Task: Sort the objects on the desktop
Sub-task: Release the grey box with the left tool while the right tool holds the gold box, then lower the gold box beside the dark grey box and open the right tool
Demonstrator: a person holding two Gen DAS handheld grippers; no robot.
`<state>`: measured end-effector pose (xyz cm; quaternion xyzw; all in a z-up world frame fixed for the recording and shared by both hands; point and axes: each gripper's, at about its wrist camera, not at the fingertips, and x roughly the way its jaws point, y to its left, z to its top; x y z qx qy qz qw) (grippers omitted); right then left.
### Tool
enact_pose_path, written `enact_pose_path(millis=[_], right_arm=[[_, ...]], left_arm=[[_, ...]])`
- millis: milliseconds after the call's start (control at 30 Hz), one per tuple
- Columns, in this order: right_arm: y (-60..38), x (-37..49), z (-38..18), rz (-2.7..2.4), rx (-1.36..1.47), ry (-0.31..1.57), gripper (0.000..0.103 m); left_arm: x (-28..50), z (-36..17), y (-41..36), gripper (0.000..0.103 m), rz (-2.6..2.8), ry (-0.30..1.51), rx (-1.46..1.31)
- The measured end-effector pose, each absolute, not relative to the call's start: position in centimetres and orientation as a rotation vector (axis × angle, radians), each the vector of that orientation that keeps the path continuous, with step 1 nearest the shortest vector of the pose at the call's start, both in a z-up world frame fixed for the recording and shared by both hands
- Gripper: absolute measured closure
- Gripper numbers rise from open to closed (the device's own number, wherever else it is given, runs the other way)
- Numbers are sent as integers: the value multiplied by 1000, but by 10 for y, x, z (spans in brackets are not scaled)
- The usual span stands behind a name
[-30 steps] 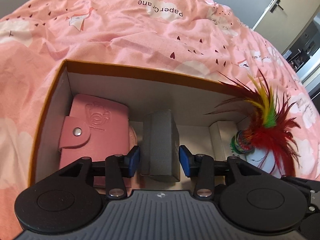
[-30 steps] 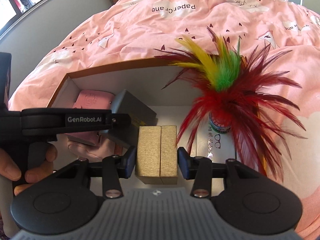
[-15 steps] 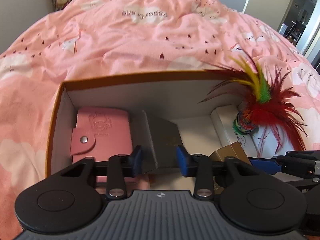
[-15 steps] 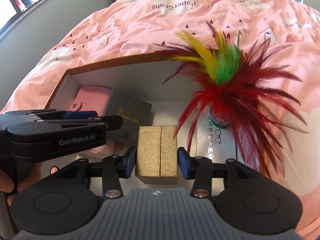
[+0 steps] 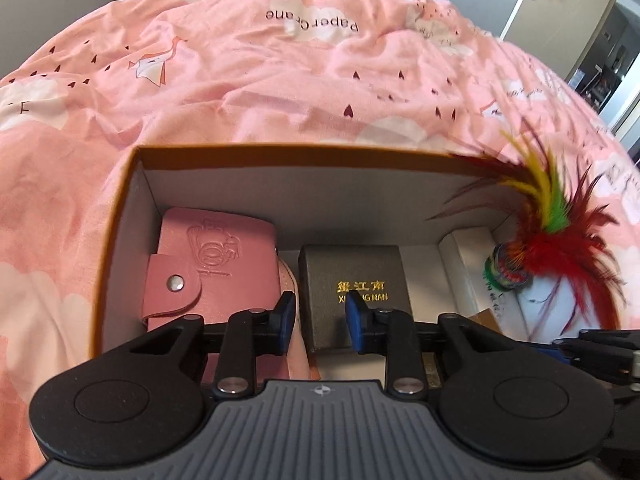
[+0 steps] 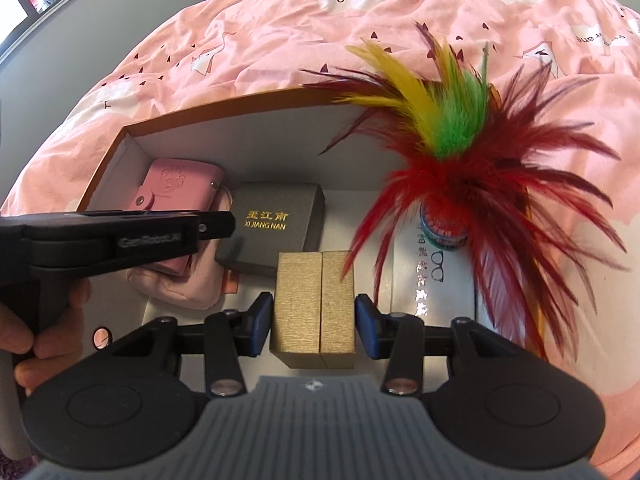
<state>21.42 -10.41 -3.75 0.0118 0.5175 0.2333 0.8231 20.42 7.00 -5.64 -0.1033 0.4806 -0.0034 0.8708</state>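
Observation:
An open cardboard box lies on the pink bed. Inside it a dark grey box with gold lettering lies flat beside a pink card wallet. My left gripper hovers over the grey box's near edge, jaws apart and holding nothing. My right gripper is shut on a gold box, held above the cardboard box's middle. The grey box and the wallet show in the right wrist view too.
A feather shuttlecock stands on a white glasses case at the box's right end; it also shows in the left wrist view. A pale pink pouch lies under the wallet. The left gripper's body reaches in from the left.
My left gripper let go of the grey box, which now lies flat with its lettering up, and the gripper drew back. My right gripper kept the gold box almost still.

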Motion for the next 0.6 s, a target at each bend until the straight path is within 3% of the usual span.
enact_pose_path(millis=[600], right_arm=[[-102,221,-25,434,-38,1042,56]], left_arm=[[164,-27,80,70,-36,918,-248]])
